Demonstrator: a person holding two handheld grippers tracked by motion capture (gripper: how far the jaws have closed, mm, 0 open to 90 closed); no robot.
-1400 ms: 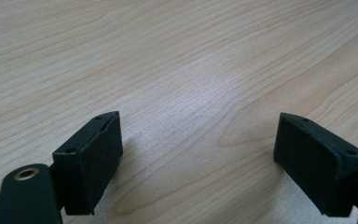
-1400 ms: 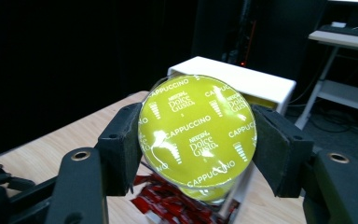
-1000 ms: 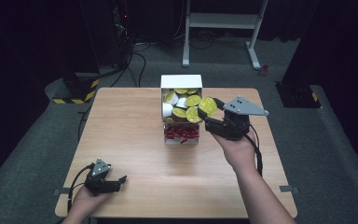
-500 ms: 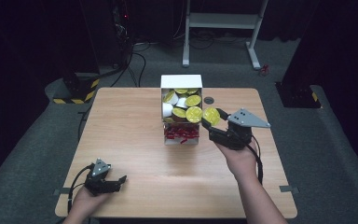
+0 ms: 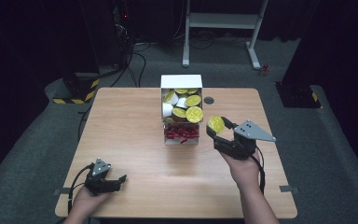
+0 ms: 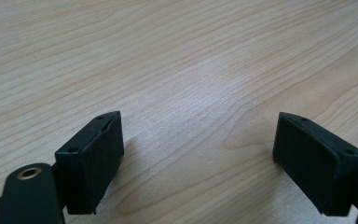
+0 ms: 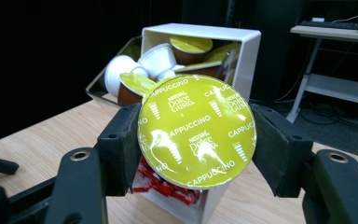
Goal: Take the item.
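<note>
My right gripper [image 5: 217, 127] is shut on a coffee capsule [image 5: 216, 124] with a yellow-green foil lid, held just right of a white box [image 5: 181, 81]. The right gripper view faces that capsule [image 7: 196, 131], whose lid reads CAPPUCCINO, pinched between the two pads; behind it stands the box [image 7: 247, 39]. The box holds several more capsules [image 5: 194, 113] and has red packets [image 5: 182, 133] in its lower front. My left gripper [image 5: 117, 180] rests open near the table's front left corner. Bare wood lies between the left gripper's [image 6: 198, 158] spread jaws.
The wooden table [image 5: 130, 121] has a small dark grommet hole [image 5: 209, 100] right of the box. Beyond the far edge stand a white frame [image 5: 223, 21] and dark equipment with cables on the grey floor.
My right gripper has drawn back from the box toward the right and front, carrying the capsule. The left gripper has stayed where it was.
</note>
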